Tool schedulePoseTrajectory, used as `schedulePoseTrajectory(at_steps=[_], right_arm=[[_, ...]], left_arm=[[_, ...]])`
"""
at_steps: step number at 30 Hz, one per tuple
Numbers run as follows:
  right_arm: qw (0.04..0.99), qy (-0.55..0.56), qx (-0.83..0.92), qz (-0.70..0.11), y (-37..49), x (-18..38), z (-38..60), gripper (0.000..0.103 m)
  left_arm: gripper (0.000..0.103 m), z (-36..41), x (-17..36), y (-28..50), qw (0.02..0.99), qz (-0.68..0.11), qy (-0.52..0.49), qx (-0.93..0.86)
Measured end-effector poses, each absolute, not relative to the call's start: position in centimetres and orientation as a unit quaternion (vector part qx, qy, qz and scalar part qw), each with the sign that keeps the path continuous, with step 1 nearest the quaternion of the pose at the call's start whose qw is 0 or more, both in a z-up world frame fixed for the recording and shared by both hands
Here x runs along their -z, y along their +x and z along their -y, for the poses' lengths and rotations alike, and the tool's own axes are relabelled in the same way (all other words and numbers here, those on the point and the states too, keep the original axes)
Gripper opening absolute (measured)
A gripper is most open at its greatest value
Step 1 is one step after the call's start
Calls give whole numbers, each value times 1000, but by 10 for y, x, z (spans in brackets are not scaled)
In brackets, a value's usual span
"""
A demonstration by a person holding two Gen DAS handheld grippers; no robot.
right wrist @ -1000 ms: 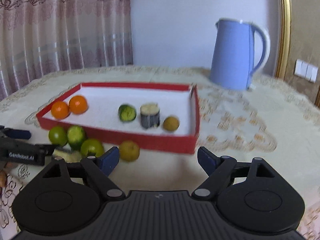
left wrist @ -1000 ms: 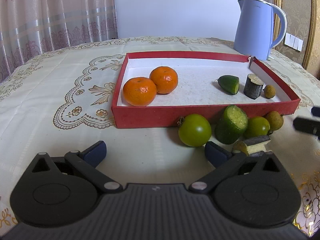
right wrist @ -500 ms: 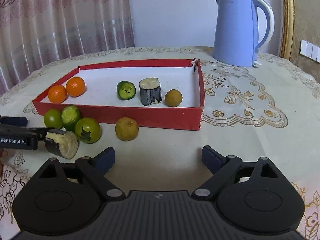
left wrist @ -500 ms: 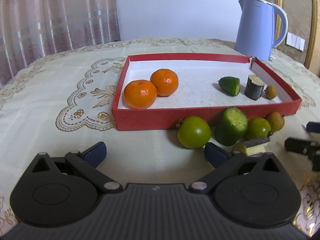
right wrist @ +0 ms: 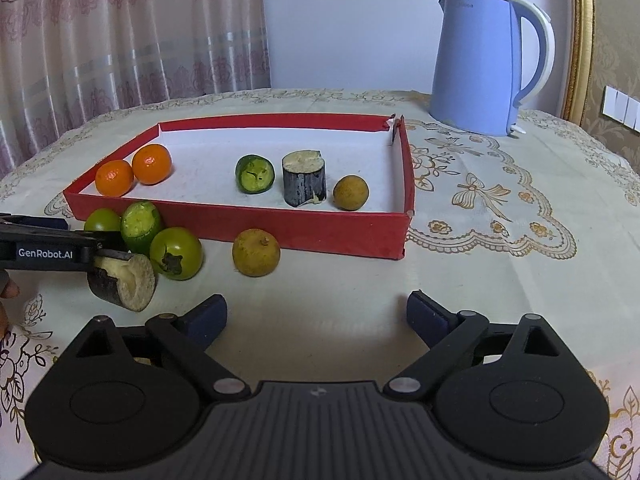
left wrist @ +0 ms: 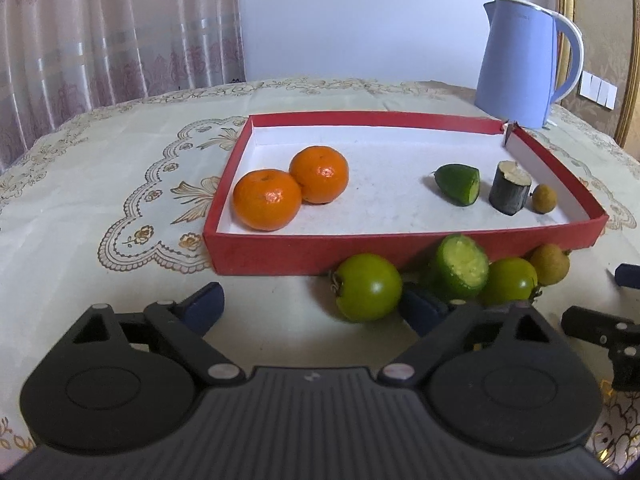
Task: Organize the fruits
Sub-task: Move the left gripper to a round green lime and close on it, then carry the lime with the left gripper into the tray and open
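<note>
So the red cardboard tray [right wrist: 320,232] holds 2 oranges [right wrist: 152,164], 1 green half, 1 dark stump and 1 longan. Outside it sit 2 green tomatoes [right wrist: 176,253], 1 green half, 1 longan and 1 stump piece [right wrist: 124,282]. Left gripper [left wrist: 312,306] has been closing a bit but it's wide apart, with nothing gripped; right gripper [right wrist: 316,316] has been opening, nothing between its jaws.

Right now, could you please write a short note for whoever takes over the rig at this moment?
Left hand-held gripper: open, jaws just closing slightly, nothing gripped.
Right hand-held gripper: open, just widened, nothing between.
Done, in red tray: two oranges, green half, dark stub, small brown fruit.
To do, on cloth before tray: two green fruits, cut green piece, dark chunk, brown fruit.
</note>
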State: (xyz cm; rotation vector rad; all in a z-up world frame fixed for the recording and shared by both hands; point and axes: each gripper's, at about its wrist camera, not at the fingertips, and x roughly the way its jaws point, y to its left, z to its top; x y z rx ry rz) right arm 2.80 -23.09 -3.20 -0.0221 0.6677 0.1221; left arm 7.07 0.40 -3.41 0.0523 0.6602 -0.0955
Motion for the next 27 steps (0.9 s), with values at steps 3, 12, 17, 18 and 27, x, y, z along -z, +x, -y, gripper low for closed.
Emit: schedulePoseTrajectory(at_steps=[3, 12, 17, 18, 27], right_arm=[[943, -11, -60, -328, 28, 32, 231, 97], [943, -11, -60, -328, 28, 32, 231, 98], [943, -12, -60, -328, 28, 32, 231, 98], [943, -12, -60, -328, 28, 32, 231, 98], [942, -15, -60, -329, 29, 34, 230, 99]], left_arm=[[85, -5, 34, 70, 946, -320, 26, 51], [53, 0, 33, 65, 949, -307, 35, 69], [33, 1, 32, 63, 951, -302, 39, 61], [33, 1, 32, 63, 951, -302, 37, 62], [32, 0, 32, 60, 951, -302, 41, 58]])
